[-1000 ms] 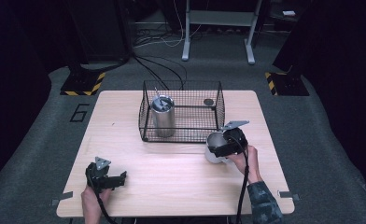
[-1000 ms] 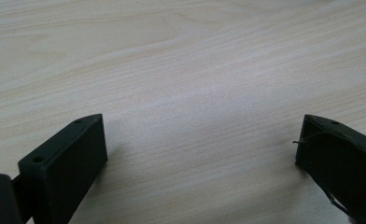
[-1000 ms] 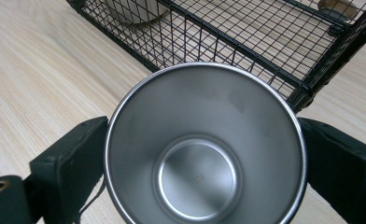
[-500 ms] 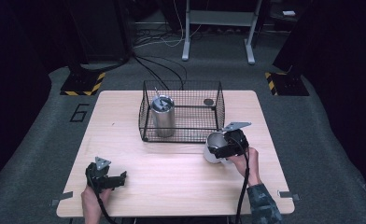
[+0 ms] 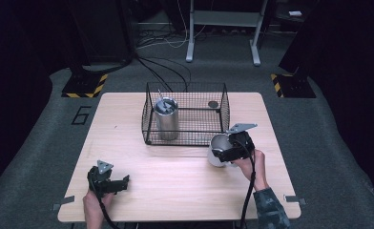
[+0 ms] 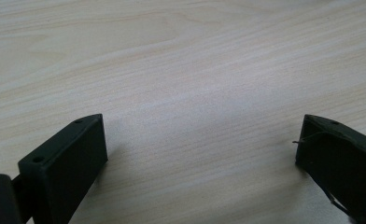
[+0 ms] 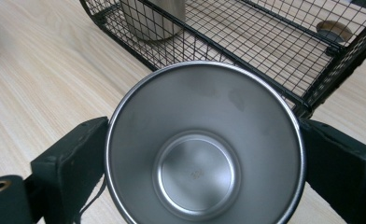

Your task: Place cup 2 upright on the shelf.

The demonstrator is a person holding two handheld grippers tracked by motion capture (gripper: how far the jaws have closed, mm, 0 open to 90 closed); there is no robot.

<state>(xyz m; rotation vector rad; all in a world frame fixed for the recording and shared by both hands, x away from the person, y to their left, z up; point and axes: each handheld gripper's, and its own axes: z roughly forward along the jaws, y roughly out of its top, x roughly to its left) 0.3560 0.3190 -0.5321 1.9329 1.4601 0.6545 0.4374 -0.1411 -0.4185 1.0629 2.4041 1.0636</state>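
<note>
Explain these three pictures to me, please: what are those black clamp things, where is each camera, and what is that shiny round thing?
No robot here: a person sits at a wooden table holding a hand-operated clamp, called a gripper, in each hand. The high view comes from a fixed camera above, looking down on the table. The other two cameras ride on the grippers and look along their black jaws.

The left gripper rests near the table's front edge; its own view shows its jaws wide apart over bare wood, holding nothing.

The right gripper has its jaws on either side of a steel cup; its camera looks straight down into the empty cup.

Behind it stands a black wire basket. Inside are a tall metal tumbler at the left and a small round dark thing at the back right, too small to identify.
</note>
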